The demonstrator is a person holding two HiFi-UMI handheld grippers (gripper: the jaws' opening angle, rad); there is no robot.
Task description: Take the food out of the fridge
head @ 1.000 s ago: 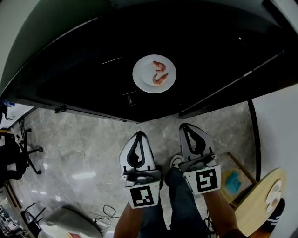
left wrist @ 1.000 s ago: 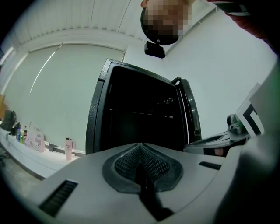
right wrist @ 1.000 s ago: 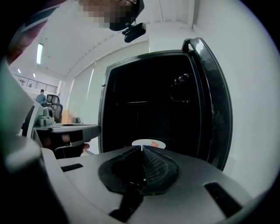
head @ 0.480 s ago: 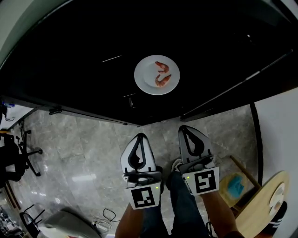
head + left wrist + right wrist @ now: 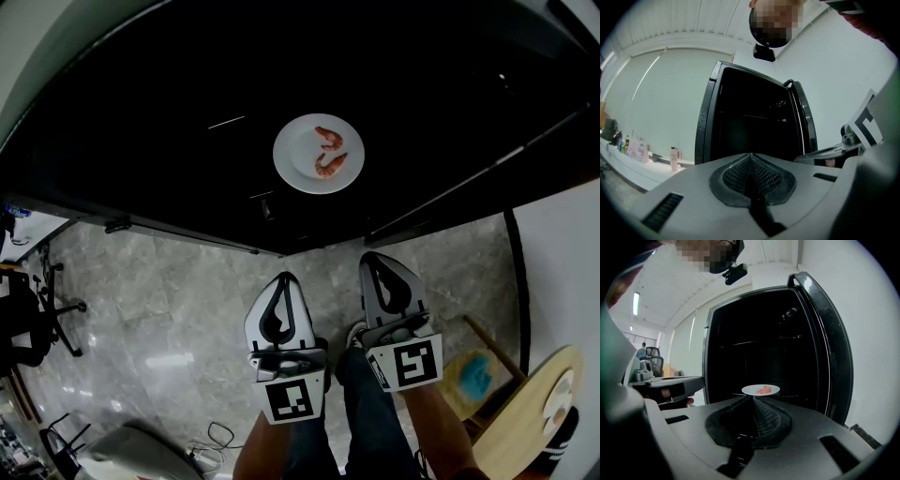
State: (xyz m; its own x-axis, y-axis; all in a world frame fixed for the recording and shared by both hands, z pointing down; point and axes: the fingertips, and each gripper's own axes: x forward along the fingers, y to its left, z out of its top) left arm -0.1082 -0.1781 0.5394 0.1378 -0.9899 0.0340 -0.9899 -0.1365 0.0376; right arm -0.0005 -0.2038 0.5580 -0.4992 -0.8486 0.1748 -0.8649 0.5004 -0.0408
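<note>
Two shrimps point(image 5: 327, 150) lie loose on a white plate point(image 5: 298, 169), which sits on a shelf point(image 5: 797, 395) deep in the open fridge point(image 5: 141, 131), approx centre of the dark interior. Door point(image 5: 832, 357) is swung wide at the right. Left gripper point(image 5: 284, 279) and right gripper point(image 5: 371, 259) are both held low over the grey floor point(image 5: 169, 281), well apart from the plate and side by side. Both point toward the fridge. Each gripper's own view shows the jaws pressed together w/ nothing between them: left gripper point(image 5: 751, 155) faces the black opening, right gripper point(image 5: 754, 398) is lined up almost straight on the plate point(image 5: 751, 390). No reach begun yet. Handling, as a guess: plate looks stiff, light, smooth-glazed, so prob slippery under hard pads and breakable if dropped. Shrimps point(image 5: 764, 390) aren't fixed to it and would slide off w/ any tilt. Best hold is likely the near rim, one jaw over and one under the lip, squeezed firm. Keep it dead level on the way out. Right gripper looks better placed for this, and its jaws must part first.
</note>
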